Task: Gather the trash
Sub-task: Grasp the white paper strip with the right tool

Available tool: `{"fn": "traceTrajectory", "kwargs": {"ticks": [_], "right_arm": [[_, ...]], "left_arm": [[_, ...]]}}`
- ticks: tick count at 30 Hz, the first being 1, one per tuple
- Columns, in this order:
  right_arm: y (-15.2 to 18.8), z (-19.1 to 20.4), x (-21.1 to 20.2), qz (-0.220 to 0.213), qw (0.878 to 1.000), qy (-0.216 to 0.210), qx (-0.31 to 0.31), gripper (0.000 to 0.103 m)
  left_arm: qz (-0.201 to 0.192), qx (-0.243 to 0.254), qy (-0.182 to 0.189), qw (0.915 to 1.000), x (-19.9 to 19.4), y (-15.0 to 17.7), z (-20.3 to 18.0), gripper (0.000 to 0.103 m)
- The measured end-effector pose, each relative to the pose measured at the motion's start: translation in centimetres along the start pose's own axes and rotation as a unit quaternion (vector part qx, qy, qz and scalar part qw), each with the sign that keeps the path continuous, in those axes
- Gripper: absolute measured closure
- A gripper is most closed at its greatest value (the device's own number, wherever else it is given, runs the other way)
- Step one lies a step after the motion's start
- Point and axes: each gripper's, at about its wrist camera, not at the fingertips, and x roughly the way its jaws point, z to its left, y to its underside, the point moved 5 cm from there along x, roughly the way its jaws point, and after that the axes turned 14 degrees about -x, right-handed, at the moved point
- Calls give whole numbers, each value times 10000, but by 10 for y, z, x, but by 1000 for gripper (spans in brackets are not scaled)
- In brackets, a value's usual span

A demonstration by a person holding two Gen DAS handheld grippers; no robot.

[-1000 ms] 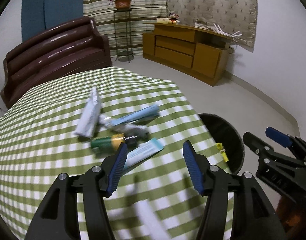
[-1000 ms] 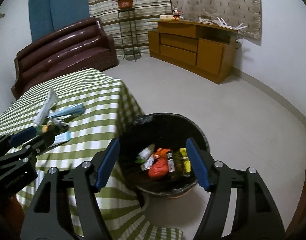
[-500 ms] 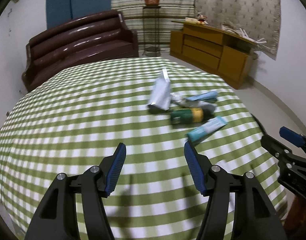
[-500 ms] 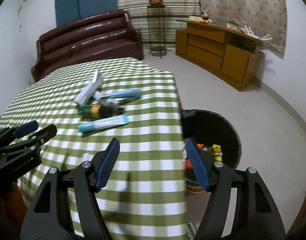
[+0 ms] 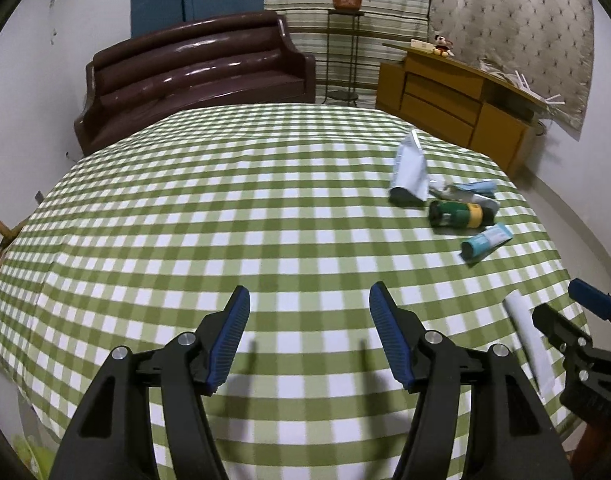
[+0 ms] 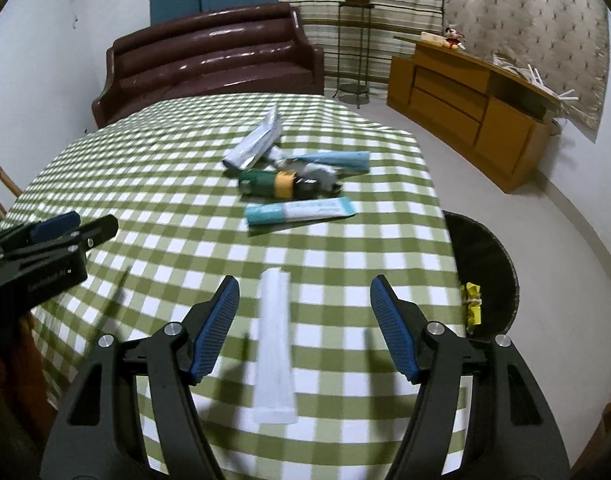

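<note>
Left hand-held gripper open, empty, above bare checked surface. Right hand-held gripper open, straddling white tube, not touching. Bin beside surface.

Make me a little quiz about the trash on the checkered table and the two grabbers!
1. True or false: the right gripper is squeezing the white tube.
2. Which lies nearest the right gripper? A) the white tube B) the green bottle C) the teal tube
3. Fill in: the black bin stands on the ____ beside the table.

Key
1. False: the pads stand open, the tube lies loose between them.
2. A
3. floor
</note>
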Motion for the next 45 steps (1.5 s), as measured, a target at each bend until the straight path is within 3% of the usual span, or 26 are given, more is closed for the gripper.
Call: {"fn": "traceTrajectory", "kwargs": {"ticks": [12, 18, 29, 45], "right_arm": [[18, 12, 11, 339, 9993, -3, -148, 58], [19, 9, 10, 297, 9994, 74, -148, 84], [4, -11, 11, 157, 9998, 114, -29, 86], [-40, -82, 28, -180, 9981, 415, 424, 86]], "left_arm": [[20, -70, 3, 10000, 1, 1, 13, 40], [41, -54, 31, 10000, 1, 0, 13, 40], [79, 73, 184, 9998, 10, -10, -13, 40], [131, 300, 514, 9981, 44, -44, -69, 38]]}}
